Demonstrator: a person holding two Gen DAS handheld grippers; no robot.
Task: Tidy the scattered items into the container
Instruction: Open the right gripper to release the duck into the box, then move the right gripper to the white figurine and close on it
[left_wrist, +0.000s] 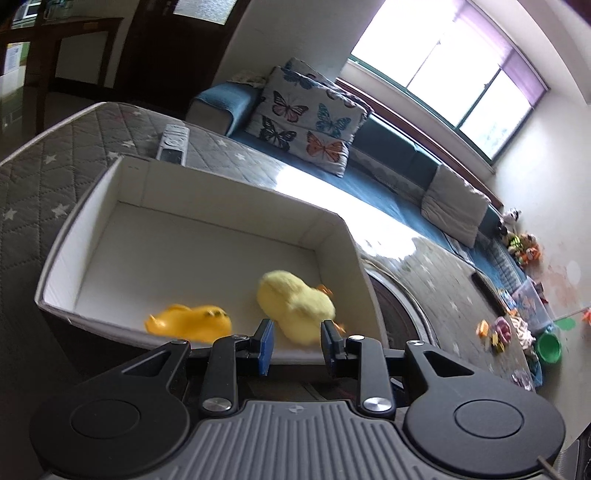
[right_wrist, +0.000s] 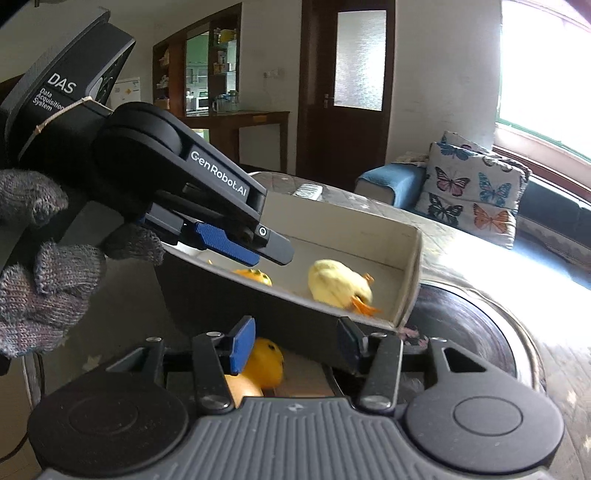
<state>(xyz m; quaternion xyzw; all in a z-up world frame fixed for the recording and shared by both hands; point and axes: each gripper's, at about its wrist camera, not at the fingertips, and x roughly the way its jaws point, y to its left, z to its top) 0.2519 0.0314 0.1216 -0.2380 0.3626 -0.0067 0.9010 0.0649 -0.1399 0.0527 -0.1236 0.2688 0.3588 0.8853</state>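
Observation:
A white box (left_wrist: 92, 206) with grey outer walls stands on a quilted grey surface. Inside lie a pale yellow plush duck (left_wrist: 295, 306) and an orange-yellow rubber duck (left_wrist: 188, 323). My left gripper (left_wrist: 297, 345) is open and empty, just above the box's near rim, with the plush duck beyond its fingertips. In the right wrist view the box (right_wrist: 410, 266), the plush duck (right_wrist: 340, 282) and the rubber duck (right_wrist: 255, 277) show again, with the left gripper (right_wrist: 258, 251) over the rim. My right gripper (right_wrist: 299, 347) is open, low outside the box. Another orange-yellow duck (right_wrist: 267, 363) lies beside its left finger.
A remote control (left_wrist: 173, 144) lies on the quilted surface behind the box. A round dark tray (right_wrist: 465, 332) sits right of the box. A blue sofa with a butterfly cushion (left_wrist: 306, 118) runs behind. Several toys and a green bowl (left_wrist: 549, 347) lie far right.

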